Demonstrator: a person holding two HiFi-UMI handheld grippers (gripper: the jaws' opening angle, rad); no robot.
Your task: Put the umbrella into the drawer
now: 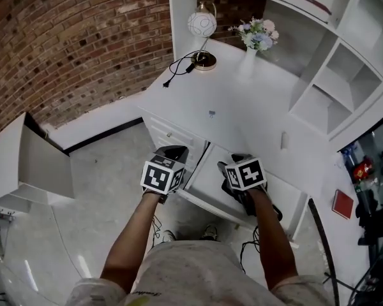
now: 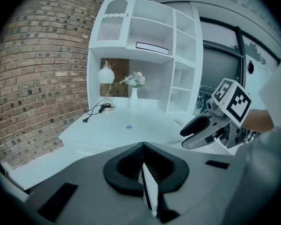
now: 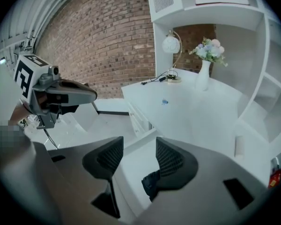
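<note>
The white table carries a globe lamp with its black cord trailing left, a white vase of flowers beside it, a small blue speck mid-top and a small white block farther right. Its drawer stands open.

Grippers: two, the left gripper and the right gripper
Arms of the person: two, the left arm and the right arm
Desk: one
Open drawer: one
Umbrella: one, only a dark end shows
Lamp: one
Vase with flowers: one
Cable: one
Book on the upper shelf: one
Small blue thing on the desk: one
</note>
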